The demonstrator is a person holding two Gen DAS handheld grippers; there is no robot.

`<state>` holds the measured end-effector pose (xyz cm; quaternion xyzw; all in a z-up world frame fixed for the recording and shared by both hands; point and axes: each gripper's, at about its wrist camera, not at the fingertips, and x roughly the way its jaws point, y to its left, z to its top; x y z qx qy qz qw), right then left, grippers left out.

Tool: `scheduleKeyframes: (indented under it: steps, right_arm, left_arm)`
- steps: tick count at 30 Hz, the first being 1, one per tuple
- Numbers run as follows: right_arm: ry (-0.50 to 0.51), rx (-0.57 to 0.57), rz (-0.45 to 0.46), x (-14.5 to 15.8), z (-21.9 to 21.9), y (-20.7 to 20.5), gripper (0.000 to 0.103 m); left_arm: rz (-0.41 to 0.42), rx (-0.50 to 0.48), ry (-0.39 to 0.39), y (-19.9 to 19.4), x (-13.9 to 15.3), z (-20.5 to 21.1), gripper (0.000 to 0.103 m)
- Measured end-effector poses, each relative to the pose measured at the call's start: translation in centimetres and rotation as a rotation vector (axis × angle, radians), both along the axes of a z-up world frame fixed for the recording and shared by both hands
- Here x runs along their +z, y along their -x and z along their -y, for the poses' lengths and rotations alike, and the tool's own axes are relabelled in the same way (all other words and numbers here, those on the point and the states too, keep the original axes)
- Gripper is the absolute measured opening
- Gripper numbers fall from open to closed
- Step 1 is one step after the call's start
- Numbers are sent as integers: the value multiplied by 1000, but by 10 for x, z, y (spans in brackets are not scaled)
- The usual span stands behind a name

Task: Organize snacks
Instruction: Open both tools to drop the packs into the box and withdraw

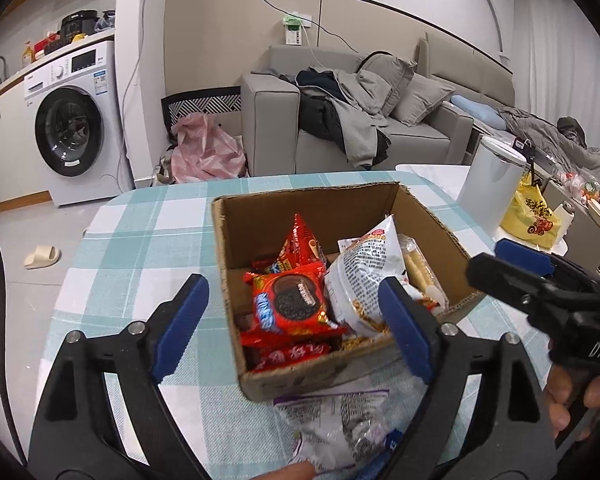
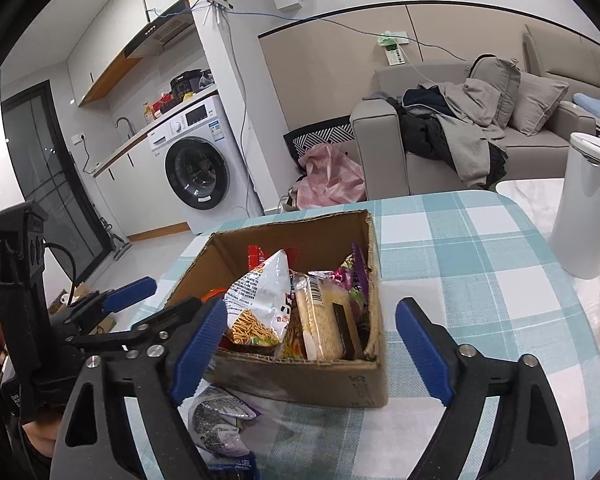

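Two grippers hang over a table with a blue and white checked cloth (image 1: 148, 236), and both stand wide with nothing between the blue pads.

Far left in the left wrist view is a white washing machine (image 1: 70, 120). The left gripper (image 1: 296, 312) points down at an open cardboard box (image 1: 336, 372). The box sits on the cloth, and its long side runs away from the camera toward the sofa (image 1: 380, 136).

Inside the box, on the left, lies a red cookie pack (image 1: 292, 300) with a dark round cookie drawn on it. Its blue letters are too blurry to read. A red pointed bag (image 1: 302, 240) stands up behind it. To the right leans a white snack bag (image 1: 360, 276), tilted, with its top corner up; it has small print too tiny to read. On the cloth just in front of the box lies a clear packet with a purple edge (image 1: 332, 428).

The right gripper (image 2: 310, 344) is seen from its own camera, wide too, facing the same box. The other view shows white letters "DAS" on its black body.

Right of the box stands a tall white bin (image 1: 490, 184). Beside it is a yellow bag (image 1: 534, 216) with red writing I cannot read.
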<state>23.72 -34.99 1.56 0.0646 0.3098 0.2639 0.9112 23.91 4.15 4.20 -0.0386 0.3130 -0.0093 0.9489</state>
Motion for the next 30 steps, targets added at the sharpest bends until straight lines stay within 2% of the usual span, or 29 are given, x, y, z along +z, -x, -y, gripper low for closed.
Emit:
scheduleKeyframes:
  steps: [2,4,10,19,30]
  right_arm:
    - [-6,-6,1,2,6,4,99]
    - [-2,-22,4,3,13,8,103]
    - [32,-28,-1,4,21,25,103]
    - [61,0,6,5,19,52,103]
    - [139,67,-10,-18,8,86,103]
  left_arm:
    - [2,7,5,9,3,-3,102]
    - [14,13,19,20,7,-7,102]
    - [3,45,46,51,10,-22,102]
    - [4,71,28,86,14,-25,102]
    - [-7,83,1,122,0,-22,102]
